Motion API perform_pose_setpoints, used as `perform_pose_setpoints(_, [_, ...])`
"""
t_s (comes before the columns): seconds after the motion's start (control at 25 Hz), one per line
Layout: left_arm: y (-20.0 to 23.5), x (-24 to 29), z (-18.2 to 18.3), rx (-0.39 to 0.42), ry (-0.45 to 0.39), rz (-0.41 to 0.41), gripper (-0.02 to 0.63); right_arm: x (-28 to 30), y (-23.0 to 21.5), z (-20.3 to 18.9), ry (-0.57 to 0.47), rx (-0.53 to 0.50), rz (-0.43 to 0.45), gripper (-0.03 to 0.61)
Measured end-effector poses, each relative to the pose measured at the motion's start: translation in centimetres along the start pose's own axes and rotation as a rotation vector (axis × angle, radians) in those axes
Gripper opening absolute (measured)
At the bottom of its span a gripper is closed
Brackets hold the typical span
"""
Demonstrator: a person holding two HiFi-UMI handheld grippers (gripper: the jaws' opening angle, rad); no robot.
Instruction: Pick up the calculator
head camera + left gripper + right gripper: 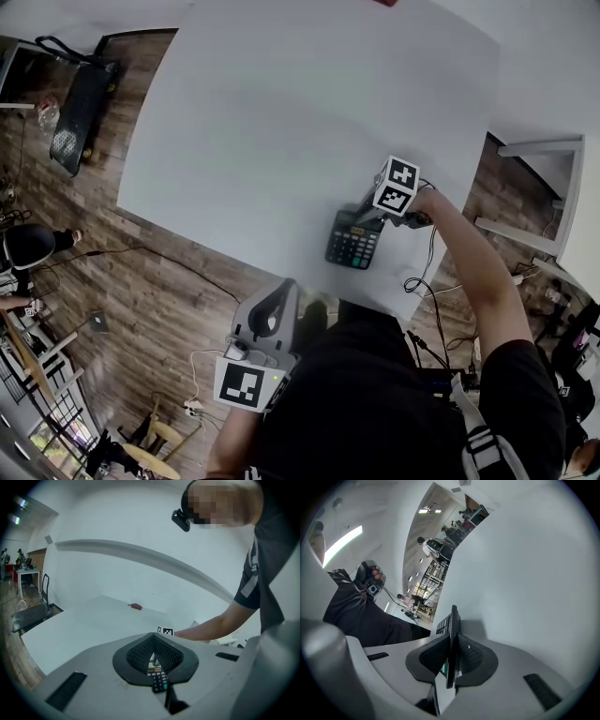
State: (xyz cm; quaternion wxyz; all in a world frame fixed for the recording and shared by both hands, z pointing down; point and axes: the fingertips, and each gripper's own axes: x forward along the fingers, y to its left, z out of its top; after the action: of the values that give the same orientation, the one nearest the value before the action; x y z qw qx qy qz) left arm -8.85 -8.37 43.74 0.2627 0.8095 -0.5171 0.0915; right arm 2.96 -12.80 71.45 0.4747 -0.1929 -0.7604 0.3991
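A black calculator [353, 240] with grey keys and one green key is near the front edge of the white table [281, 112]. My right gripper [367, 216], under its marker cube, is shut on the calculator's top end. In the right gripper view the calculator [452, 634] stands edge-on, clamped between the two black pads [471, 657]. My left gripper [277, 305] hangs below the table edge, close to the person's body, shut and holding nothing. Through the slit between its pads the left gripper view shows the calculator [159, 680] in the distance.
A small red object [136, 606] lies at the table's far side. A black wheeled stand [80, 103] sits on the wooden floor at left. Another white table [548, 178] stands at right. Cables [141, 251] run across the floor.
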Motion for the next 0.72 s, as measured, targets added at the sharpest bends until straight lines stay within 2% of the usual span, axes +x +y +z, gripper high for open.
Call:
perform_pose_setpoints(0.2, [0.3, -0.4, -0.1, 0.008, 0.006, 0.002, 0.008, -0.8, 0.7, 0.7, -0.055, 0.029, 0.006, 0.052])
perform_pose_setpoints(0.52, [0.2, -0.7, 0.3, 0.026, -0.018, -0.027, 0.008, -3.1, 4.0, 3.6, -0.267, 0.049, 0.026, 0.052])
perform_pose_setpoints(0.72, [-0.1, -1.2, 1.1, 0.047, -0.048, -0.056, 0.008, -4.1, 6.7, 4.6, -0.363, 0.055, 0.038, 0.052])
